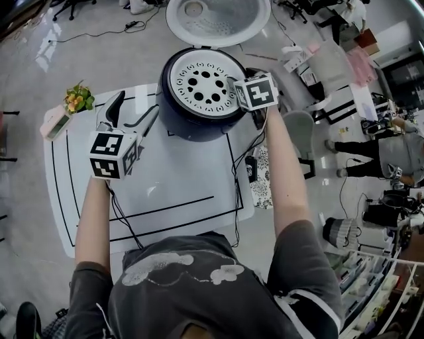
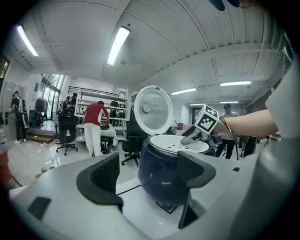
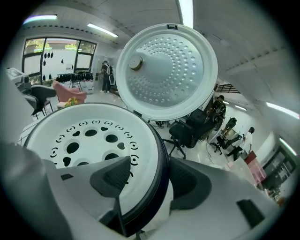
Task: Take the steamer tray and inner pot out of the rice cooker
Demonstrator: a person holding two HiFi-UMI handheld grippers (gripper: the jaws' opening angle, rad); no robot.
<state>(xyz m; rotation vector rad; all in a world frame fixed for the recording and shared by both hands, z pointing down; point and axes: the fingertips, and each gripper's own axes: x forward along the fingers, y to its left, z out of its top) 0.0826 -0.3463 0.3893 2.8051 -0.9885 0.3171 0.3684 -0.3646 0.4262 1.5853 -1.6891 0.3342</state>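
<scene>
The dark blue rice cooker point(image 1: 196, 124) stands at the far side of the white table, its lid point(image 1: 218, 20) swung open behind it. The white steamer tray point(image 1: 199, 83), full of holes, lies in its mouth. My right gripper point(image 1: 237, 93) is at the cooker's right rim. In the right gripper view it point(image 3: 147, 180) is open and straddles the rim point(image 3: 160, 157): one jaw over the tray point(image 3: 89, 136), the other outside the wall, pads not pressing. My left gripper point(image 1: 129, 114) stands open on the table to the cooker's left, pointing at the body point(image 2: 161, 180), nothing between its fingers.
A small pot of flowers point(image 1: 78, 99) sits at the table's far left corner. Black cables point(image 1: 235, 172) run over the table's point(image 1: 172, 185) right edge. A grey chair point(image 1: 298, 132) stands to the right. People point(image 2: 93, 126) and office chairs are farther off in the room.
</scene>
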